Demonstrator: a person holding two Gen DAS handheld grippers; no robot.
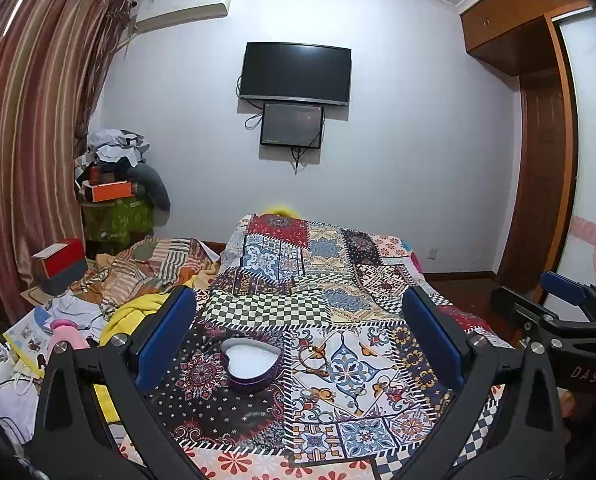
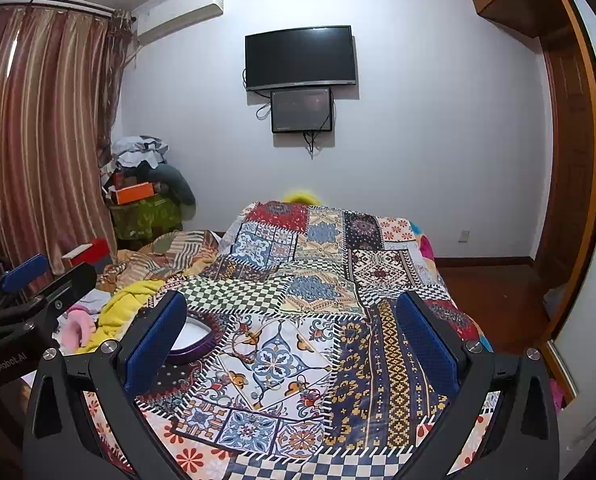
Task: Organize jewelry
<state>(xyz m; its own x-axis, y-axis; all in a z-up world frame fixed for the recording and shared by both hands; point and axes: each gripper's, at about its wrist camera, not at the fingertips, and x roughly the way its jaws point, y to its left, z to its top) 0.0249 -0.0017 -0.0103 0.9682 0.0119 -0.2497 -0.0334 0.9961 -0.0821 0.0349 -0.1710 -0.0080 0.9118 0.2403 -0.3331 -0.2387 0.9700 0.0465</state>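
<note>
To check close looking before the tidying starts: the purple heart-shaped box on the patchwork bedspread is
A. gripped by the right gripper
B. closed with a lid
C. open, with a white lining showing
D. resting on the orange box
C: the purple heart-shaped box lies lidless on the patchwork bedspread, its white lining showing, with both grippers open and clear of it.

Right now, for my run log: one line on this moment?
left tool: open | right tool: open | heart-shaped box: open, on quilt | jewelry: none visible
</note>
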